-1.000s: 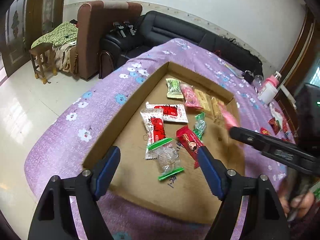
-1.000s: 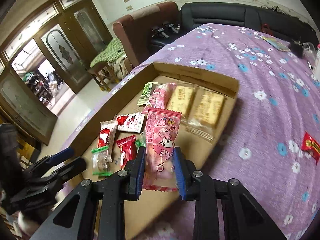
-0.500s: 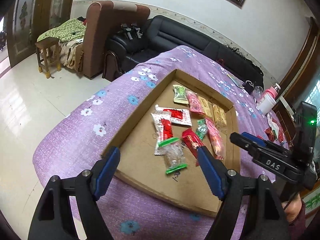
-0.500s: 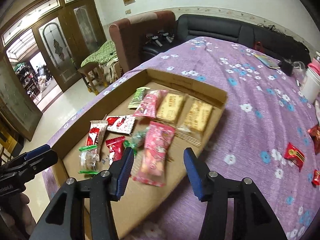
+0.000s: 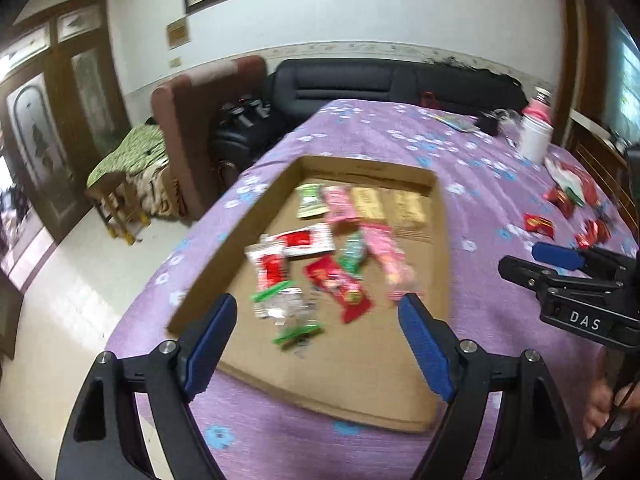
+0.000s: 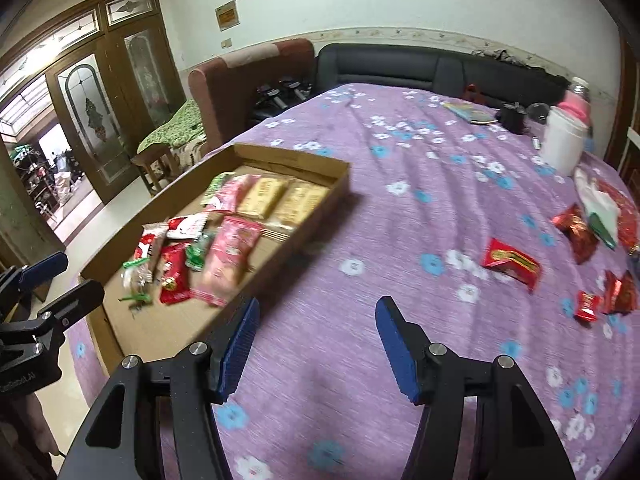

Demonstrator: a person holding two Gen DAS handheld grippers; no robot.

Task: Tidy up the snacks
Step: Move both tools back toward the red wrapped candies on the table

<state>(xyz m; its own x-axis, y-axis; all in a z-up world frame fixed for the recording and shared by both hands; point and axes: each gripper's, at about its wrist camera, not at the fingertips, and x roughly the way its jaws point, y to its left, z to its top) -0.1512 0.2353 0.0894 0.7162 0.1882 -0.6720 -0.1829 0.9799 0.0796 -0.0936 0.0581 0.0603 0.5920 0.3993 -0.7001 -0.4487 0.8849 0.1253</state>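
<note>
Left view: my left tool [image 5: 316,338] hangs over the near edge of the tray [image 5: 240,236], fingers apart, gripping nothing. Inside lie about ten snacks [image 5: 332,240], a neat row at the far wall and a loose cluster nearer me.

Right view: my right tool [image 6: 316,346] is spread wide too, empty, over bare purple cloth [image 6: 400,220] beside the tray [image 6: 320,208]. Red packets [image 6: 512,264] lie scattered well apart on the table to the right. I'd say we're over halfway; those strays need collecting.
</note>
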